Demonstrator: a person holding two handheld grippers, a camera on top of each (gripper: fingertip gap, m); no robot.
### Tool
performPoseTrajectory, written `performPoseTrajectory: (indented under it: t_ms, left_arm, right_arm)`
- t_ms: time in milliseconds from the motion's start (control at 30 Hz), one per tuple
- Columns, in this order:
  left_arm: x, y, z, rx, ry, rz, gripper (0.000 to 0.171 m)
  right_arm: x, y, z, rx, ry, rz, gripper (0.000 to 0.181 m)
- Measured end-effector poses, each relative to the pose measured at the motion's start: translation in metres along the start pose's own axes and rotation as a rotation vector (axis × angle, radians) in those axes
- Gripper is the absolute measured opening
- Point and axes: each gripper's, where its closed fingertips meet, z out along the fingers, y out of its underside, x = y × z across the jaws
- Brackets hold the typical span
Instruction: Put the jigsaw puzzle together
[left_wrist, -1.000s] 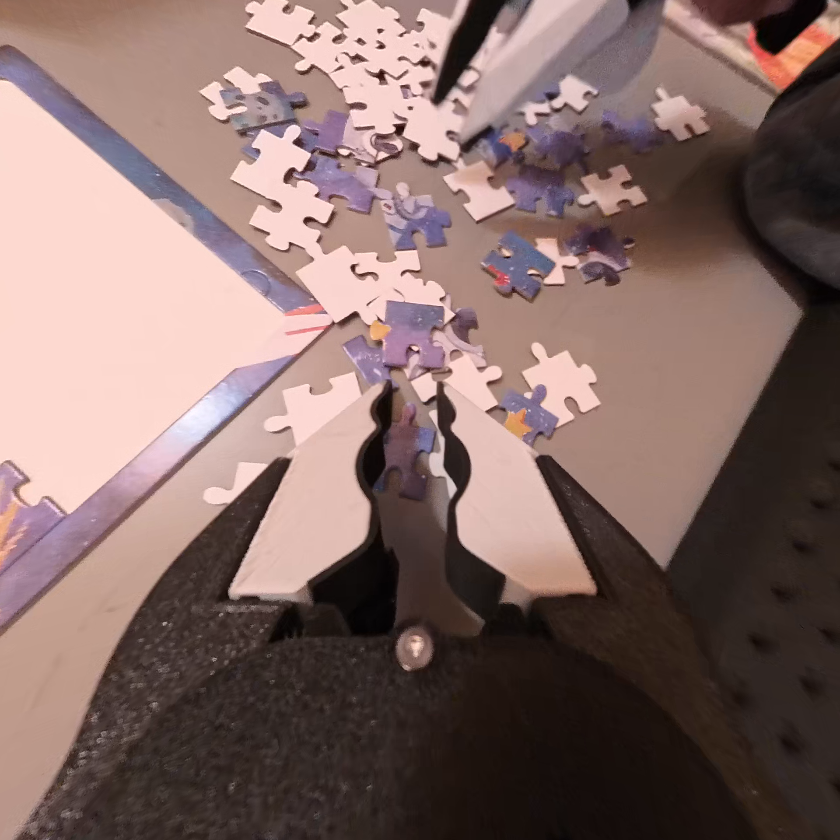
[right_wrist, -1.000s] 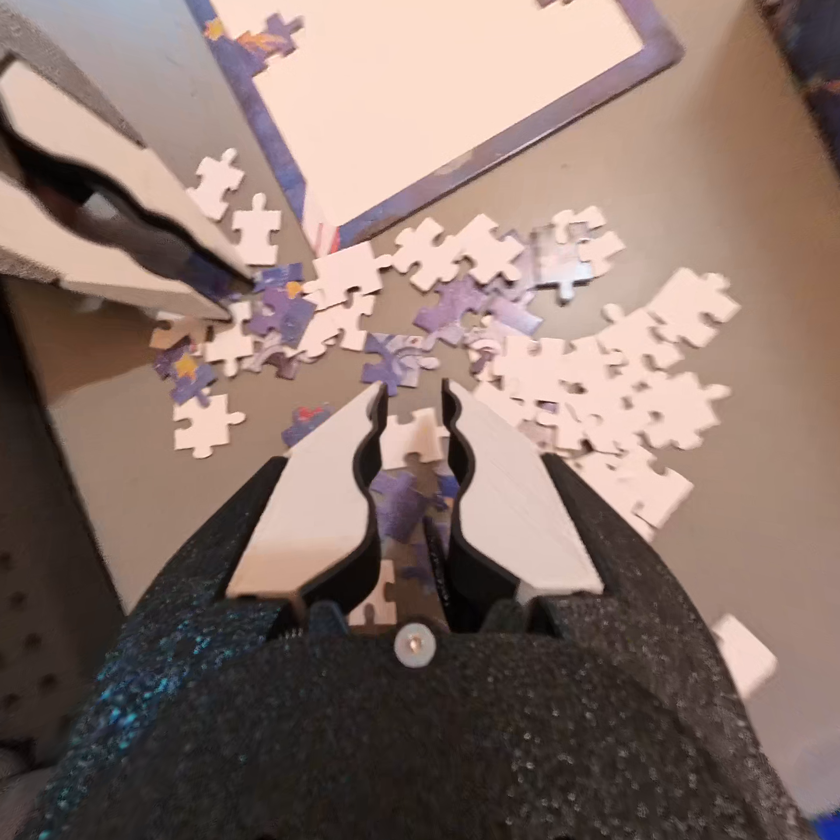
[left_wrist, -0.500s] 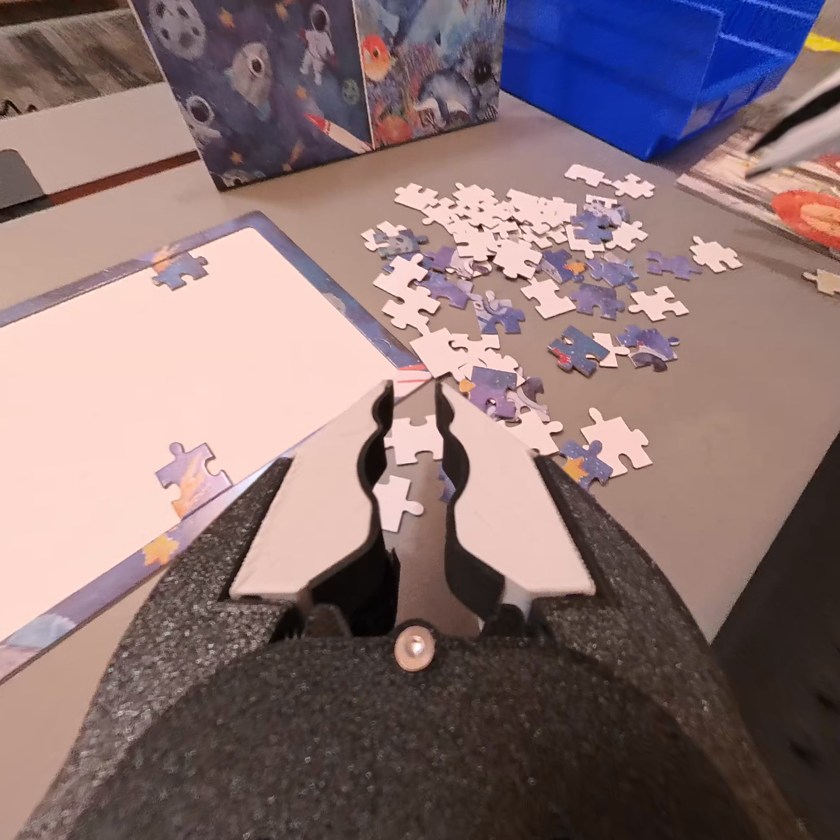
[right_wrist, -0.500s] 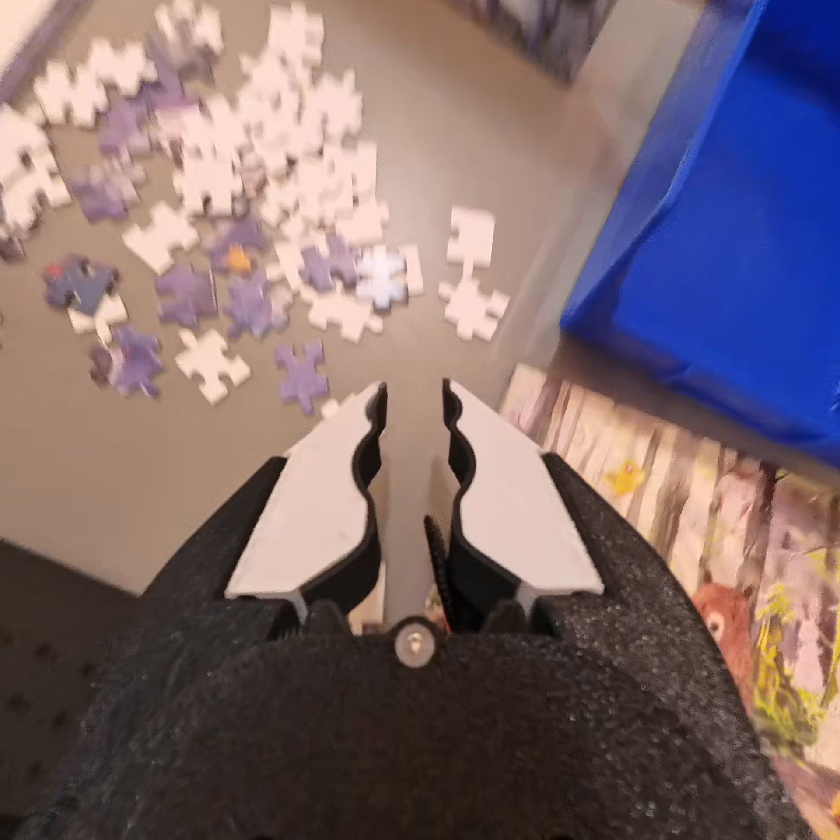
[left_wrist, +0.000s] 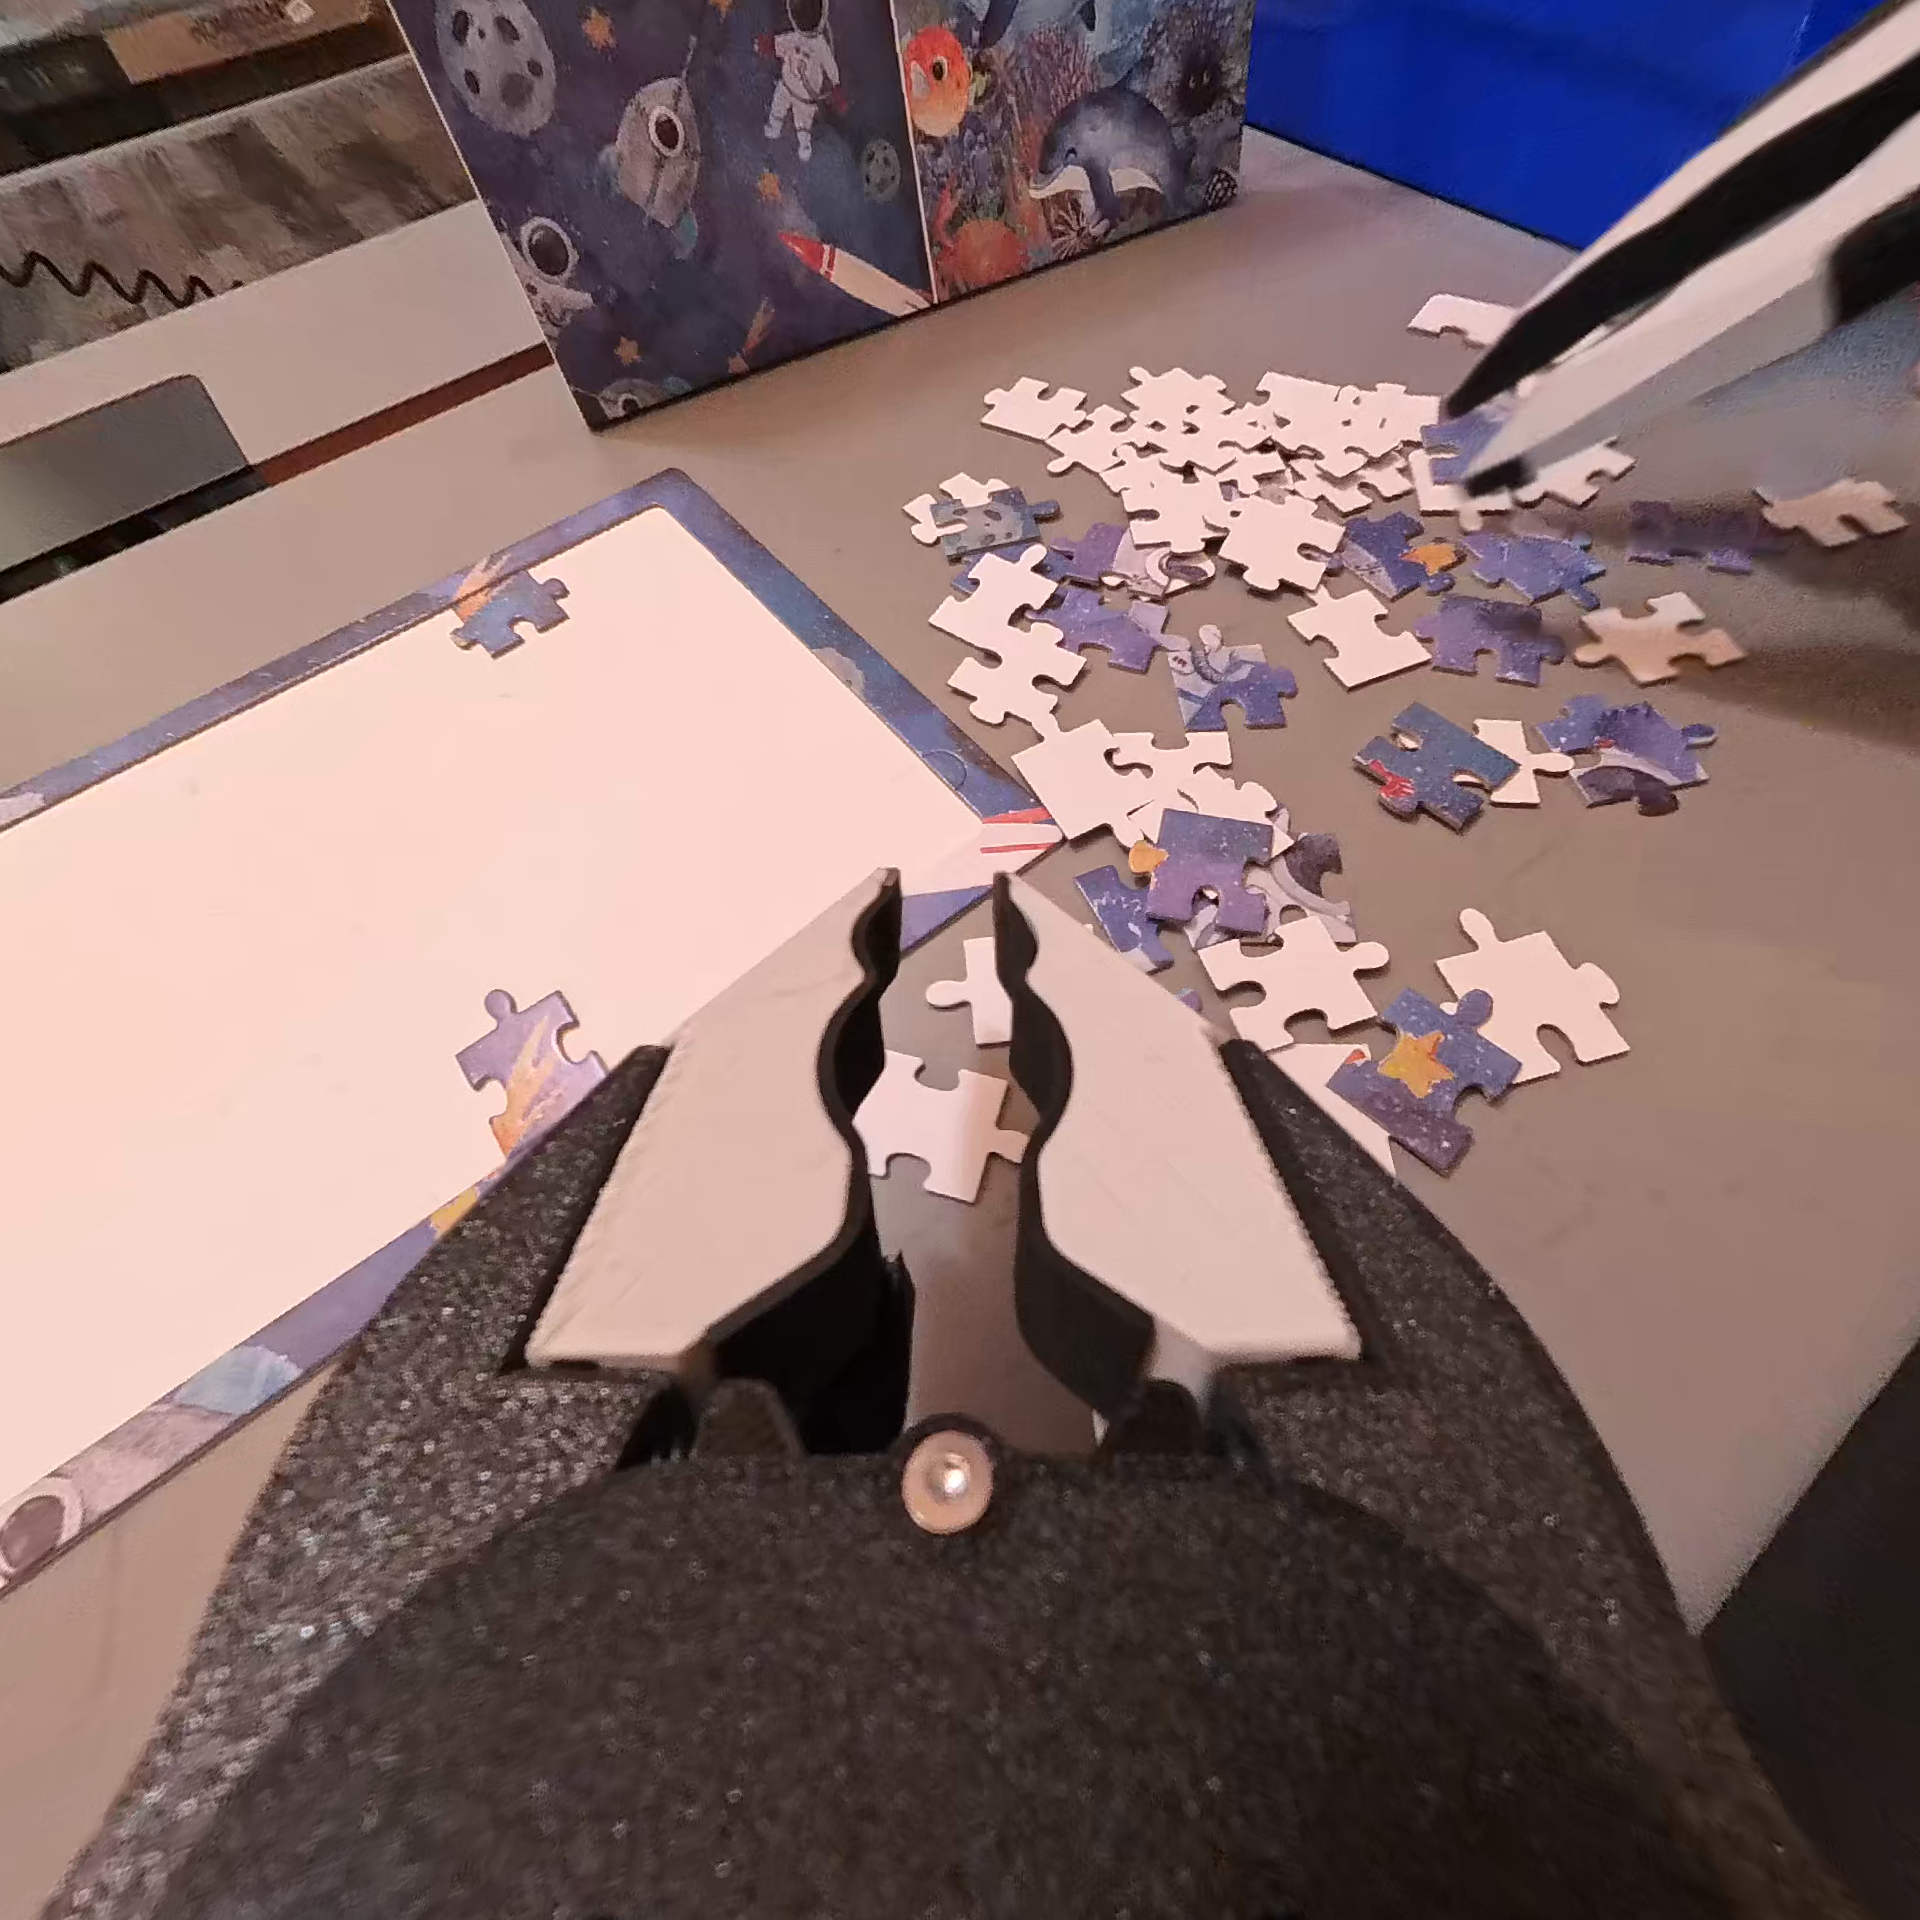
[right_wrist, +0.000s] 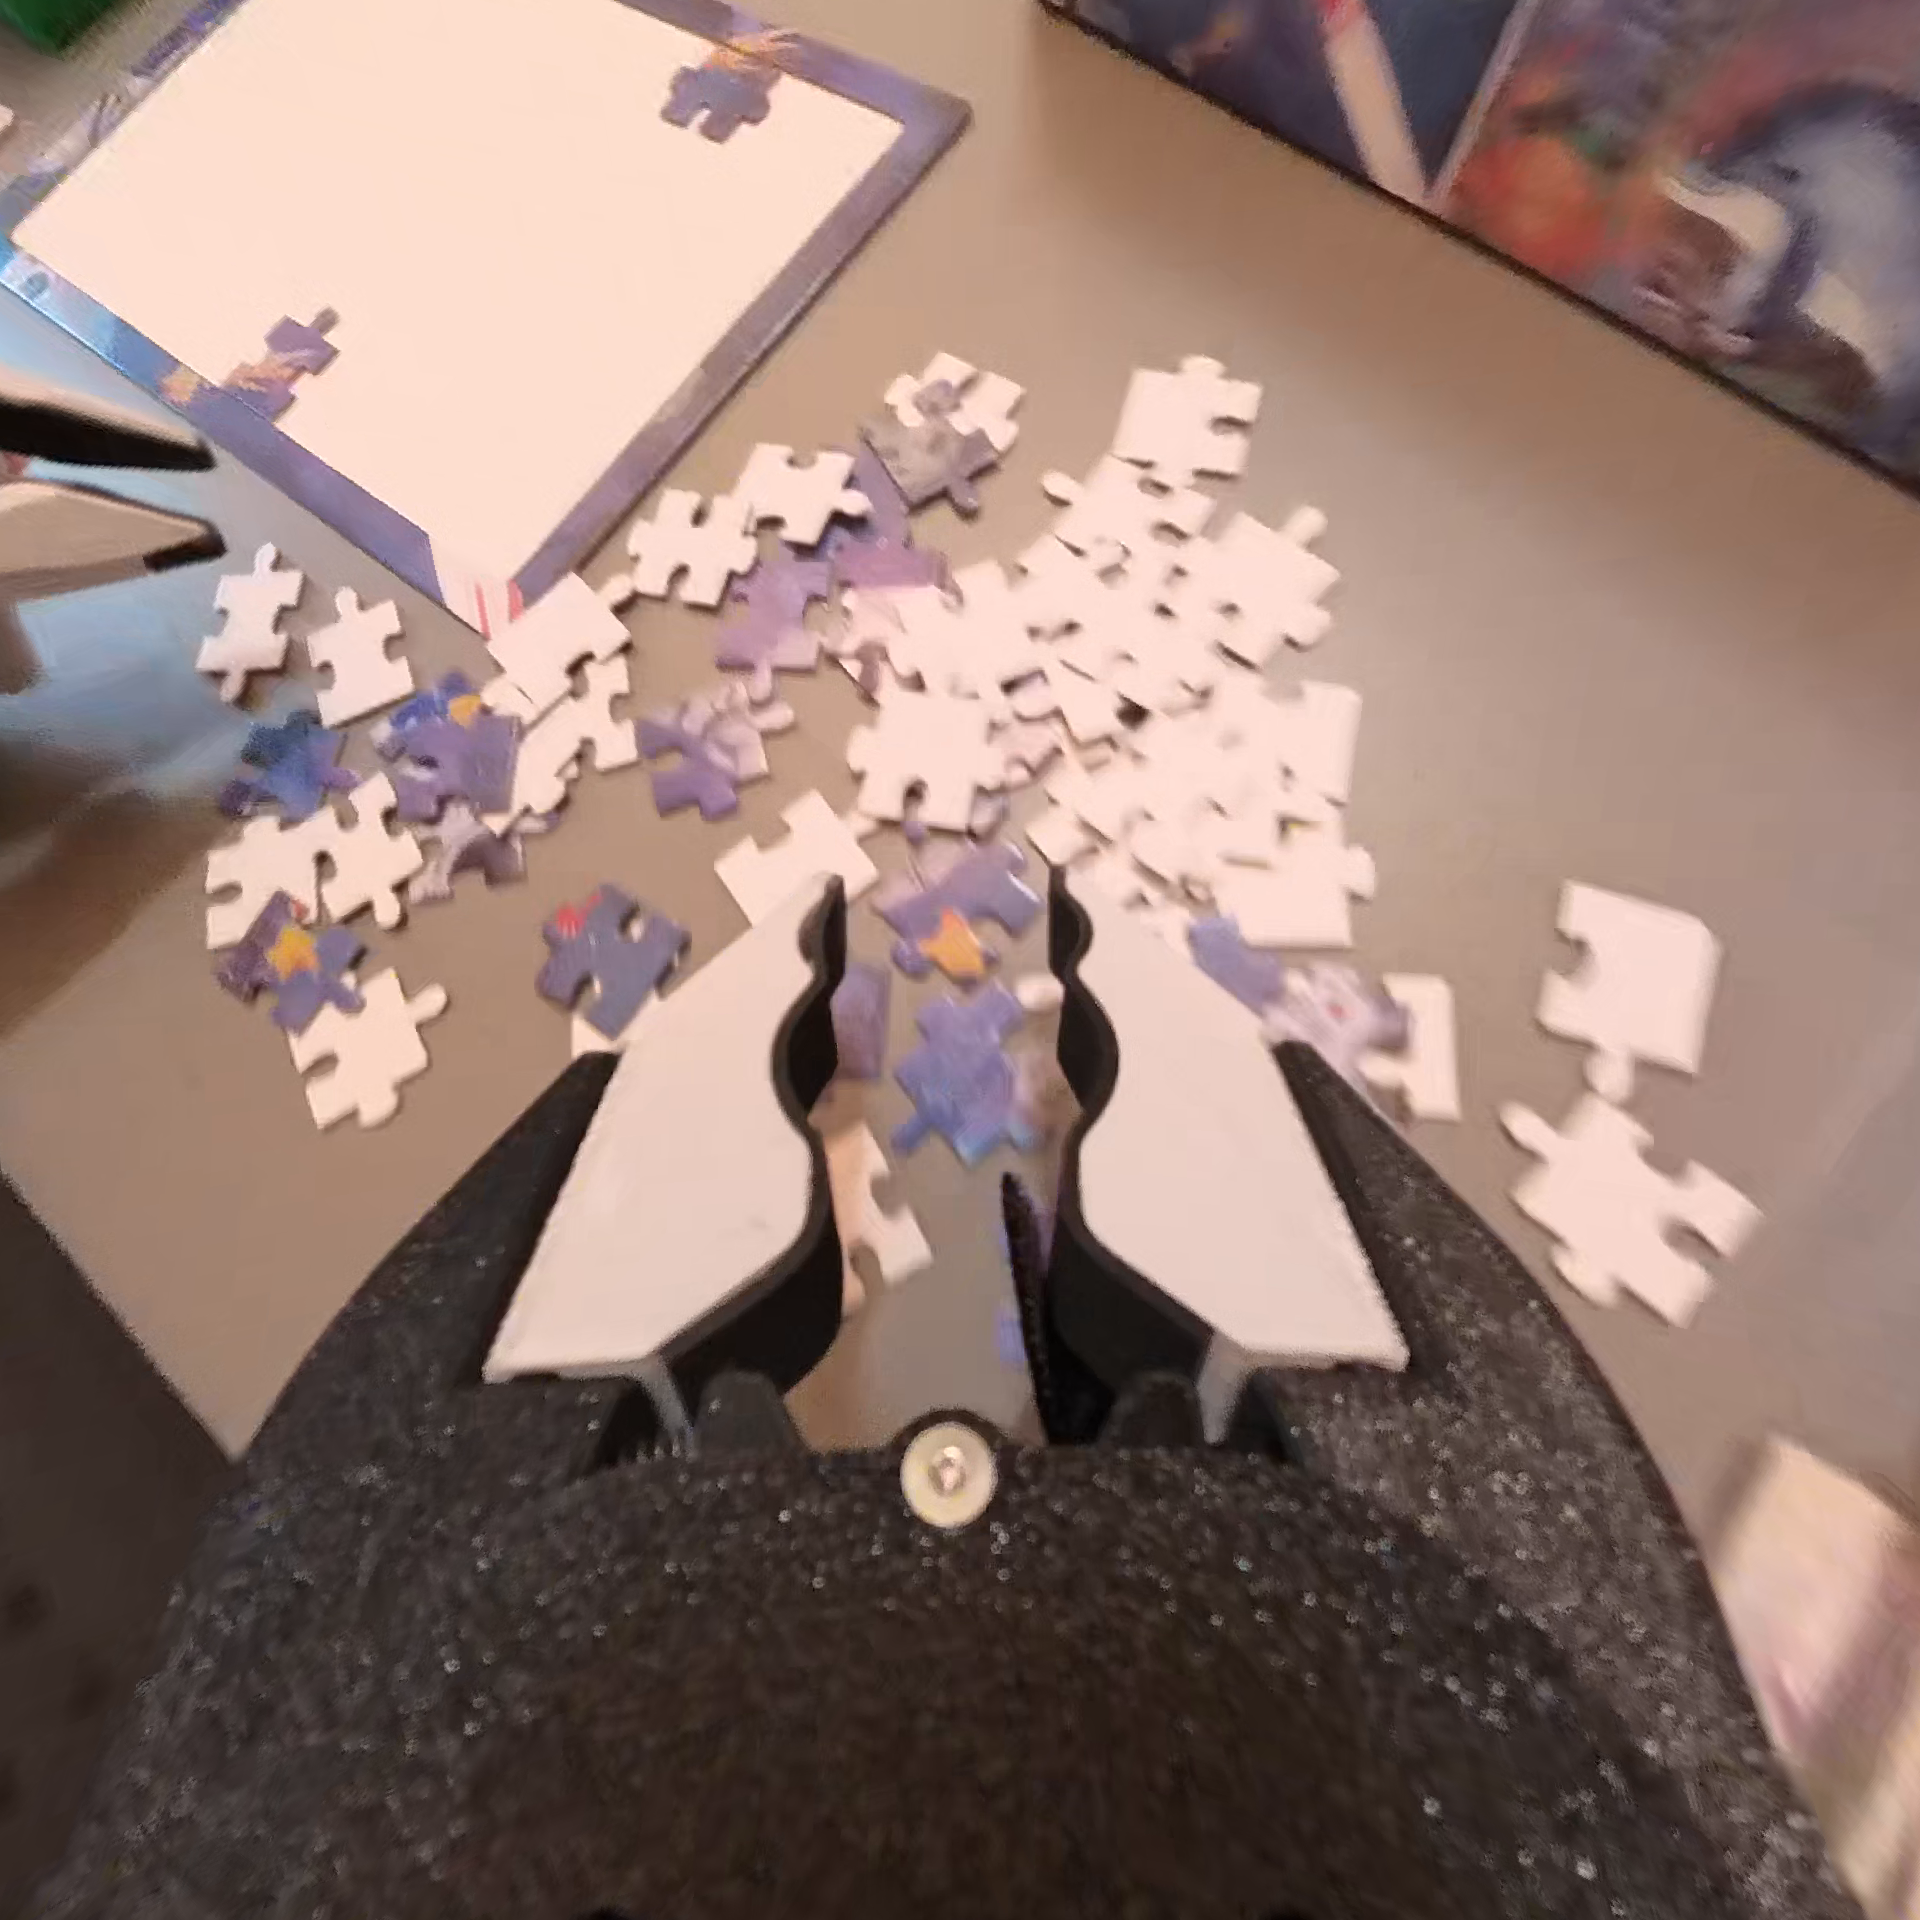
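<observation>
The puzzle tray (left_wrist: 312, 831), white inside with a blue border, lies on the grey table at left and holds two blue pieces (left_wrist: 509, 613) (left_wrist: 530, 1060). Loose pieces (left_wrist: 1299, 623), white side or blue side up, are scattered to its right. My left gripper (left_wrist: 945, 883) hovers over the tray's near corner, jaws narrowly apart and empty. My right gripper (right_wrist: 943, 894) is open and empty, low over the loose pieces (right_wrist: 1039, 675). It also shows in the left wrist view (left_wrist: 1496, 436), above the far side of the pile. The left gripper (right_wrist: 177, 499) shows at the left edge of the right wrist view.
A puzzle box (left_wrist: 831, 187) with space and sea pictures stands behind the pieces, with a blue bin (left_wrist: 1507, 62) to its right. The table's front right edge (left_wrist: 1714, 1507) drops to a dark surface. A blurred picture board (right_wrist: 1849, 1558) lies at right. Across from one pair of fingers to the other is roughly 20 centimetres.
My left gripper rose away from the pile and now faces the tray. My right gripper swung from the blue bin back over the loose pieces and its jaws opened wider.
</observation>
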Motion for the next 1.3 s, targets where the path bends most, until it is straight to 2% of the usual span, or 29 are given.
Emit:
performPoseTrajectory:
  t_ms: [67,133,200,267,333,400,467,533,667,733,867,967,1100,1200,1300]
  left_arm:
    - [0.000,-0.001,-0.001,0.006,-0.002,0.007,0.017]
    - [0.000,-0.001,-0.002,0.010,-0.004,0.009,0.017]
    - [0.001,-0.003,-0.003,0.018,-0.001,0.008,0.017]
    - [0.002,-0.003,-0.003,0.018,0.005,0.007,0.017]
    - [0.003,-0.002,-0.003,0.013,0.008,0.013,0.017]
    - [0.005,-0.001,-0.002,0.006,0.007,0.024,0.017]
    - [0.005,0.000,-0.002,0.004,0.002,0.037,0.017]
    - [0.004,0.000,-0.002,0.002,-0.007,0.044,0.017]
    - [0.003,0.001,-0.002,0.001,-0.011,0.038,0.017]
    - [0.002,0.001,-0.002,0.001,-0.014,0.038,0.017]
    - [0.003,0.002,-0.001,-0.010,-0.011,0.040,0.017]
    - [0.003,0.002,-0.001,-0.010,-0.012,0.042,0.017]
    - [0.003,0.002,0.000,-0.010,-0.015,0.047,0.017]
    - [0.003,0.002,-0.001,-0.006,-0.020,0.055,0.017]
    - [0.002,0.001,-0.002,-0.002,-0.023,0.054,0.017]
  right_arm:
    - [-0.003,-0.004,0.022,-0.043,0.030,-0.026,0.046]
    - [0.007,-0.008,0.031,-0.063,0.134,-0.082,0.047]
    - [0.026,-0.012,0.026,-0.054,0.250,-0.135,0.044]
    - [0.043,-0.015,0.018,-0.023,0.279,-0.099,0.034]
    - [0.061,-0.007,0.019,-0.059,0.249,0.000,0.035]
    - [0.069,-0.002,0.024,-0.085,0.184,0.084,0.043]
    - [0.060,-0.003,0.029,-0.067,0.086,0.138,0.046]
    - [0.053,-0.004,0.032,-0.048,0.049,0.147,0.048]
    - [0.013,0.005,0.030,-0.079,-0.087,0.016,0.042]
    - [0.018,0.007,0.022,-0.067,-0.046,-0.018,0.045]
    - [0.060,0.001,-0.002,-0.008,0.144,-0.021,0.041]
    - [0.077,-0.007,-0.009,0.049,0.215,0.029,0.040]
    - [0.074,-0.021,0.012,0.027,0.122,0.107,0.044]
    - [0.075,-0.017,0.030,-0.058,0.147,0.028,0.045]
    - [0.080,-0.009,0.033,-0.104,0.189,-0.027,0.046]
